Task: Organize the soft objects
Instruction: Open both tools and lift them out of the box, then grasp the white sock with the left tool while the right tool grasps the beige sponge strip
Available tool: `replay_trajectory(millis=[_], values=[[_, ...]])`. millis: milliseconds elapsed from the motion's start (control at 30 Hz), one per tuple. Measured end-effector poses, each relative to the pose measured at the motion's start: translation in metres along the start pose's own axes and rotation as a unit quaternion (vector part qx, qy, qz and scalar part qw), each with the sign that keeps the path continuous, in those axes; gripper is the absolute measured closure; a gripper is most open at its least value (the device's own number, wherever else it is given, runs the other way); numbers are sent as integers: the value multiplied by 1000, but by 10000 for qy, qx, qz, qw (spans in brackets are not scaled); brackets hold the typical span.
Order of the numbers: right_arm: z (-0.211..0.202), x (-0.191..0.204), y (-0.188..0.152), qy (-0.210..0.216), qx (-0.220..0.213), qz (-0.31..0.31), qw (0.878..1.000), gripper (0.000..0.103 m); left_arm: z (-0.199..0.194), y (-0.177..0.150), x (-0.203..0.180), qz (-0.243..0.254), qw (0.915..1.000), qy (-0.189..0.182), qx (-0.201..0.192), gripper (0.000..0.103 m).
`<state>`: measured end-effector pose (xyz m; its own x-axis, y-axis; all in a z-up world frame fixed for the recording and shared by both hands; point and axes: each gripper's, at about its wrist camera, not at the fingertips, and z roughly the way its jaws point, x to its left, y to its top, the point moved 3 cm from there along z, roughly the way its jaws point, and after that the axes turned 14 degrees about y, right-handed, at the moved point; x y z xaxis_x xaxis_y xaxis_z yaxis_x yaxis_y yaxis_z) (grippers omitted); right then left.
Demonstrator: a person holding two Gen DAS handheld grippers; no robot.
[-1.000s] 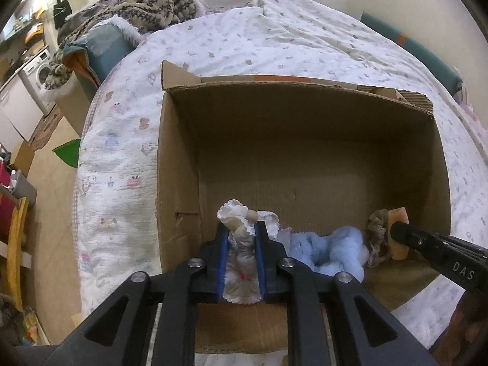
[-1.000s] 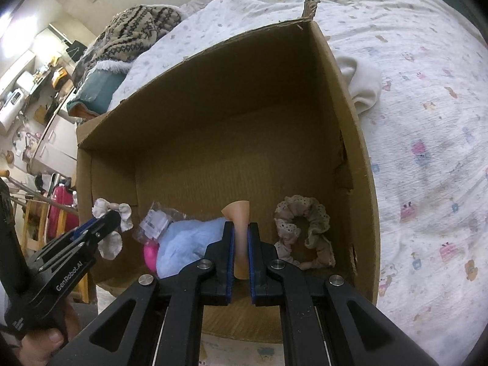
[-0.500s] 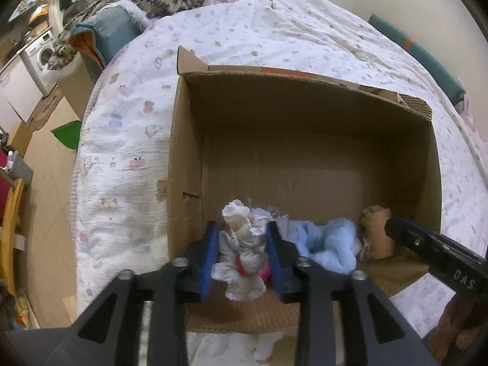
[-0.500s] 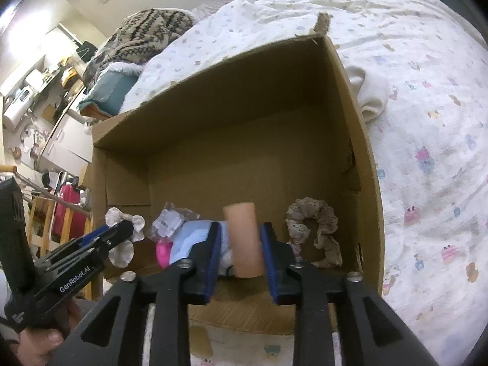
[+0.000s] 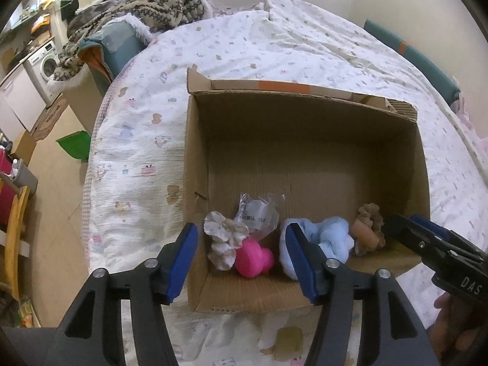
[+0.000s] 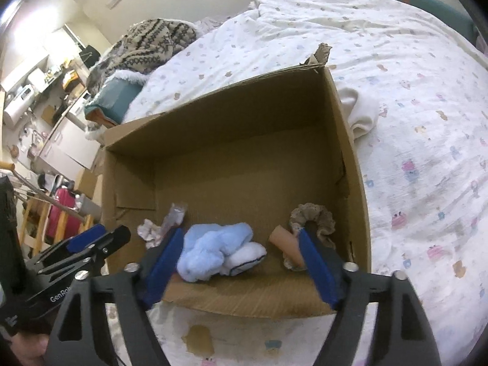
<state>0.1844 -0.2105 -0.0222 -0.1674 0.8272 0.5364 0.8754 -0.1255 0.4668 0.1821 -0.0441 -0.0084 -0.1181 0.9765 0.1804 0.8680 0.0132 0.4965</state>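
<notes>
An open cardboard box [image 5: 195,152] [image 6: 350,164] lies on the bed. Along its near side lie a white scrunchie [image 5: 224,239] [image 6: 146,231], a pink soft toy [image 5: 253,257], a clear plastic packet [image 5: 259,213] [image 6: 177,213], a light-blue plush item [image 5: 331,238] [image 6: 213,248], a tan sponge [image 5: 364,235] [image 6: 286,245] and a beige lace scrunchie [image 5: 370,213] [image 6: 311,216]. My left gripper [image 5: 241,262] [image 6: 100,238] is open and empty over the box's near-left corner. My right gripper [image 6: 241,267] [image 5: 408,224] is open and empty over the near-right part.
The box rests on a white patterned bedsheet [image 5: 137,152] [image 6: 427,122]. A knitted blanket [image 5: 146,3] and a teal cushion [image 5: 119,39] lie at the bed's far left. A white cloth [image 6: 363,116] lies beside the box's right wall. Floor and furniture [image 5: 21,183] lie beyond the bed's left edge.
Both grippers opened and drew back. The left let go of the white scrunchie and the right let go of the tan sponge; both now lie in the box.
</notes>
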Motion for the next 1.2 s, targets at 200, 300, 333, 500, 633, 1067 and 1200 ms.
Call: replay_trajectory(millis=[200, 300, 333, 500, 633, 1067, 1200], values=[[-9, 7, -9, -19, -22, -47, 10000, 18, -13, -7, 8, -25, 9999, 31, -120, 47], [-18, 12, -10, -140, -167, -129, 9997, 18, -18, -11, 13, -53, 9999, -29, -132, 47], [-20, 13, -10, -160, -202, -142, 9996, 18, -20, -13, 14, -64, 9999, -46, -129, 46], [-27, 12, -14, -157, -234, -55, 9996, 18, -30, -23, 22, -60, 9999, -72, -139, 46], [-37, 17, -23, -212, -425, -167, 9987, 18, -34, -32, 29, -105, 9999, -81, -109, 46], [-35, 19, -69, -115, 99, 148, 9998, 18, -41, -64, 58, -390, 9992, -19, -12, 46], [-28, 21, -80, 26, 334, 261, 9991, 18, -39, -76, 67, -526, 9986, -19, 98, 46]])
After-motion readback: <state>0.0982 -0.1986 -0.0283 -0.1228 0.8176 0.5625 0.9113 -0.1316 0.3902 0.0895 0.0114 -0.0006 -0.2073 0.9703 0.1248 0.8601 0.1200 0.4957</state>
